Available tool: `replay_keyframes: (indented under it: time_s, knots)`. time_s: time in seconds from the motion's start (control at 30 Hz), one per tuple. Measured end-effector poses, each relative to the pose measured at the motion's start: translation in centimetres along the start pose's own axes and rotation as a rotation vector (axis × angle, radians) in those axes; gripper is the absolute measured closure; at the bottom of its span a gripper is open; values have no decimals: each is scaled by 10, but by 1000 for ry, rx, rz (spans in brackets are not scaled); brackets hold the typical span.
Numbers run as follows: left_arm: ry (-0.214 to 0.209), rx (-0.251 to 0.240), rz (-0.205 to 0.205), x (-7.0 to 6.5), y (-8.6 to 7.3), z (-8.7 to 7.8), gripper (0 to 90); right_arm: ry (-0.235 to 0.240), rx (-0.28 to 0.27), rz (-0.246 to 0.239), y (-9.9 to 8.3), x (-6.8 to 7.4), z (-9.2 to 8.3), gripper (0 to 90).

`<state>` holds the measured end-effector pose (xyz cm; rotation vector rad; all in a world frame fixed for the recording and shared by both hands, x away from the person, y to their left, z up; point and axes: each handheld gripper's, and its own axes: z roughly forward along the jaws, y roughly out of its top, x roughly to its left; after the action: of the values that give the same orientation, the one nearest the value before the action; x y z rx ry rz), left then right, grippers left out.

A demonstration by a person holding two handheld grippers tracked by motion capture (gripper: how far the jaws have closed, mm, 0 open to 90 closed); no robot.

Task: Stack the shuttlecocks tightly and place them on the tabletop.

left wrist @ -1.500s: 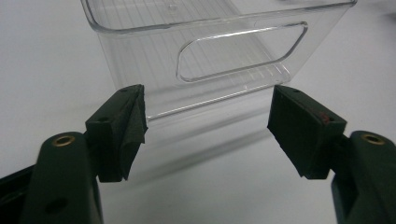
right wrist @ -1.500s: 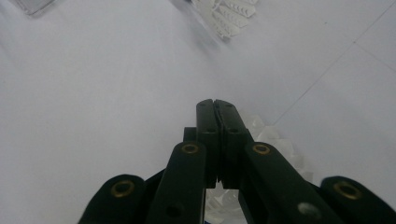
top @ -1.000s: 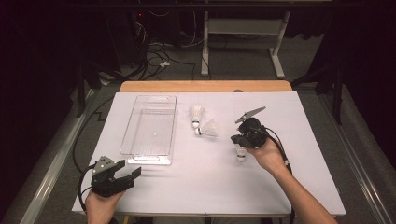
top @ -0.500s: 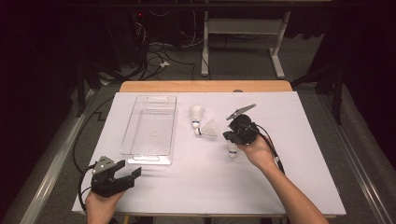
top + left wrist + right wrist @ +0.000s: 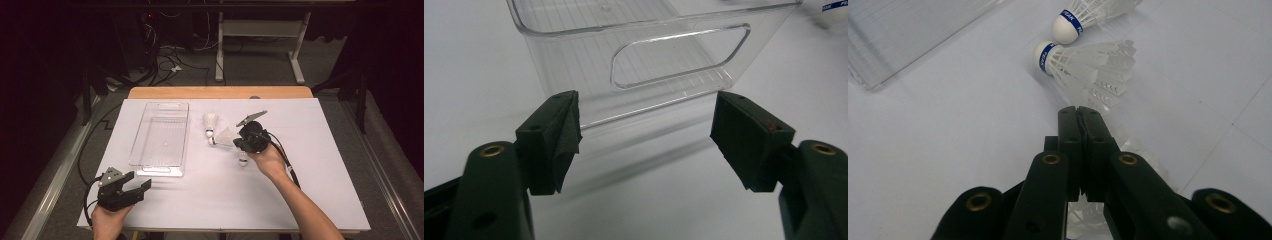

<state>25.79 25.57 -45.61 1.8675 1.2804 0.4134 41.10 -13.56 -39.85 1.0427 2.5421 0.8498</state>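
Observation:
Two white shuttlecocks lie on the white table: one farther off, one nearer. My right gripper has its jaws pressed together just short of the nearer one's feathers. A third shuttlecock hangs under those jaws, cork toward the person, apparently pinched by the edge of its skirt. My left gripper rests at the table's front left, open and empty, facing the near end of a clear plastic bin.
The empty bin stands lengthwise left of centre. A wooden strip edges the table's far side. Cables trail from both grippers. Dark floor, cables and a desk frame lie beyond.
My right gripper has moved left toward the two lying shuttlecocks, and the third shuttlecock under it has come along. The left gripper has stayed put.

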Motion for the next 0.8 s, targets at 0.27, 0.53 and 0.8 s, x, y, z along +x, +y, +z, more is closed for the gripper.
replay_keyframes:
  time_s: [0.27, 0.53, 0.8]
  knots:
    - [-1, 1, 0, 0, 0, 0, 288, 2, -4, 2, 0, 2, 3, 892]
    - [-1, 1, 0, 0, 0, 0, 288, 10, 11, 1, 0, 3, 5, 868]
    - [-1, 0, 0, 0, 0, 0, 288, 14, 18, 11, -1, 2, 1, 852]
